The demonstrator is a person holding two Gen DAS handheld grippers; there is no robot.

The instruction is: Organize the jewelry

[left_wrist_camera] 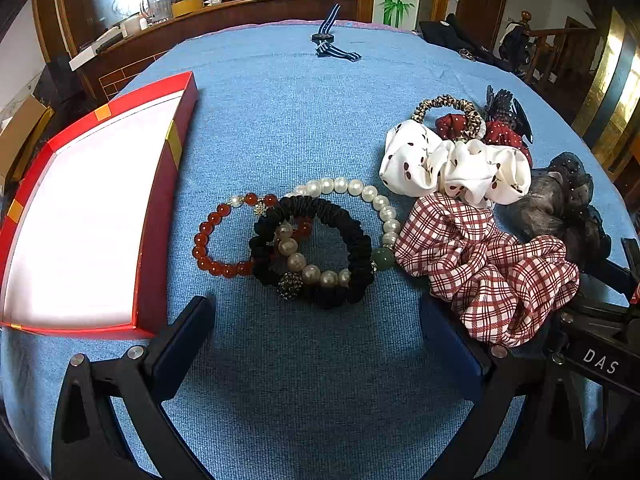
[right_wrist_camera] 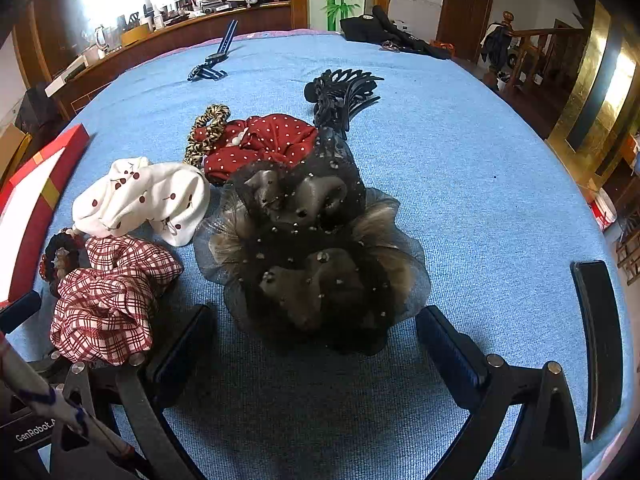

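Pearl bracelet [left_wrist_camera: 352, 216] and red-bead bracelet [left_wrist_camera: 224, 236] lie flat — black scrunchie [left_wrist_camera: 320, 248] overlapping both

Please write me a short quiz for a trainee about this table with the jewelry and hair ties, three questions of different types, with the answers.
1. True or false: the red box already holds a bracelet.
2. Which item lies partly on the pearl bracelet? A) the black hair tie B) the watch C) the hair claw
3. Fill in: both the left gripper and the right gripper are ____ and hold nothing.

Key: 1 false, its white inside is bare. 2 A. 3 open.
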